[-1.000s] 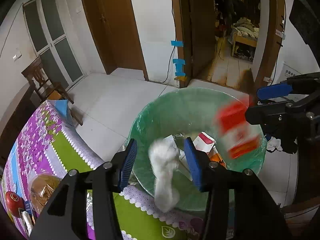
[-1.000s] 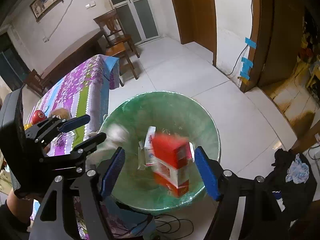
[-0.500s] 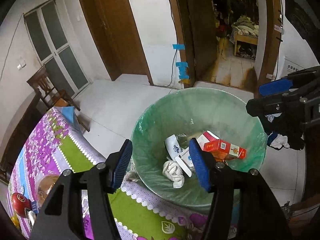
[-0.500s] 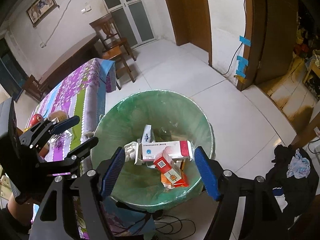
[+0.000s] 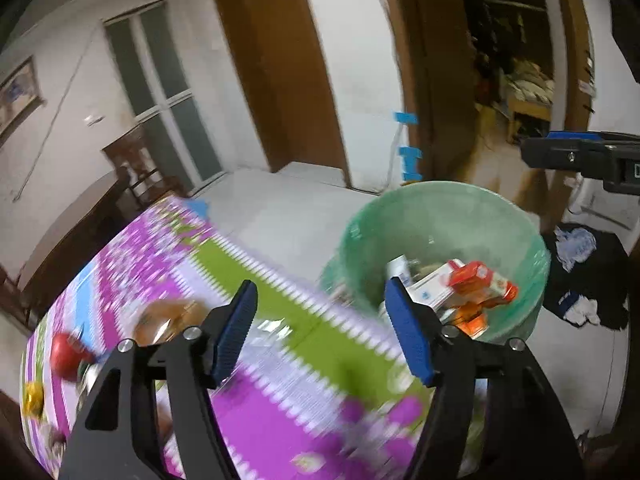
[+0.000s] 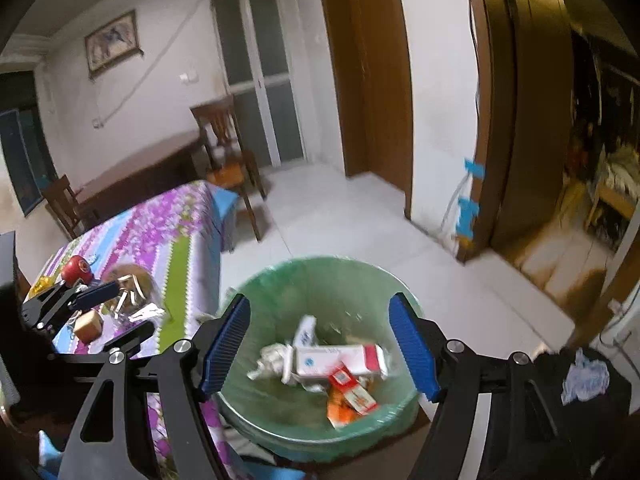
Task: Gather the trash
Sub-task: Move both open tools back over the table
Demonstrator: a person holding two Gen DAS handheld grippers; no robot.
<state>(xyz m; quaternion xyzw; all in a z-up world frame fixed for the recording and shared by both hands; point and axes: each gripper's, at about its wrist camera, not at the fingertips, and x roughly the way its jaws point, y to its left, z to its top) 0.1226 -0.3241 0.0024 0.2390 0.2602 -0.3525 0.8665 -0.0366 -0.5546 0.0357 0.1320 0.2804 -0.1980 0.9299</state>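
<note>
Both grippers carry nothing, left gripper point(image 5: 320, 334) w/ jaws opening over the tabletop point(image 5: 280, 312), right gripper point(image 6: 320, 344) spread above the bin point(image 6: 280, 280) holding the trash point(image 6: 340, 364), so next pick wants jaws squared on one tabletop scrap.

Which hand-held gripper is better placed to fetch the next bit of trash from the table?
Left, probably. The left hand-held gripper is empty, its jaws opening, over the purple floral tablecloth where clutter remains. The right hand-held gripper, also empty, hangs over the green-lined round trash bin.
</note>
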